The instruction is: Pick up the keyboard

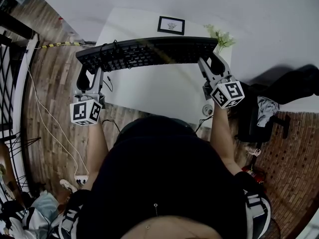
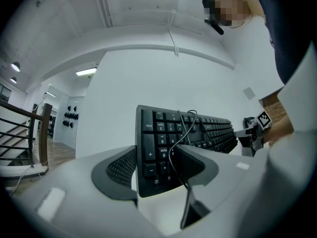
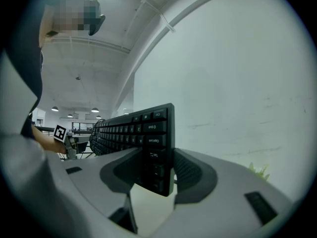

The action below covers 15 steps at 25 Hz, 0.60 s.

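Observation:
A black keyboard (image 1: pixel 147 53) hangs in the air above the white table (image 1: pixel 149 91), held by both ends. My left gripper (image 1: pixel 93 76) is shut on its number-pad end (image 2: pixel 153 148), with the pads (image 2: pixel 119 170) against back and key face. My right gripper (image 1: pixel 209 64) is shut on the opposite end (image 3: pixel 157 143), one pad (image 3: pixel 190 172) on each side. The keyboard's black cable (image 2: pixel 179 135) loops over the keys near the left gripper (image 2: pixel 156 168). In the right gripper view the keyboard stands on edge between the jaws of the right gripper (image 3: pixel 158 171).
A framed picture (image 1: pixel 171 25) and a small green plant (image 1: pixel 222 38) sit at the table's far side. A black chair (image 1: pixel 259 118) stands at the right. Cables (image 1: pixel 50 128) run over the wooden floor at the left, beside a stair railing (image 1: pixel 10 73).

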Motion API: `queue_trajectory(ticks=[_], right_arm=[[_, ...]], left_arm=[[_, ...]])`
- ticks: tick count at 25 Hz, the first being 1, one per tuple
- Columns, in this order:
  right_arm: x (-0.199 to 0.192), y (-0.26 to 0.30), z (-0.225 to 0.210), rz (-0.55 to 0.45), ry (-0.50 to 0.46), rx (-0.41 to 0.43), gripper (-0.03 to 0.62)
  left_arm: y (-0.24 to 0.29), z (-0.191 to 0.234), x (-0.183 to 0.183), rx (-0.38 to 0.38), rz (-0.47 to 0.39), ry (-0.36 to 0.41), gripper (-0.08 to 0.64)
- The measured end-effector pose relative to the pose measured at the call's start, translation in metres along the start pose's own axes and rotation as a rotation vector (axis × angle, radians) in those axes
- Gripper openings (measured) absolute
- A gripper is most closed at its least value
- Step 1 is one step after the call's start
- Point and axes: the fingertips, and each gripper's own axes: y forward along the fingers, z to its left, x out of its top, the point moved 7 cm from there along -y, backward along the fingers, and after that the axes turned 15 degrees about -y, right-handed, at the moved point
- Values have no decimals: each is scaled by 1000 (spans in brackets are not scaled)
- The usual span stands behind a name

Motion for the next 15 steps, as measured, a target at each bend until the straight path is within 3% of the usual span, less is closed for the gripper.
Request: queue_trajectory(ticks=[15], right_arm=[[1,4,3,3,-1,-5,196]], left_arm=[[0,3,4,4,-1,4,261]])
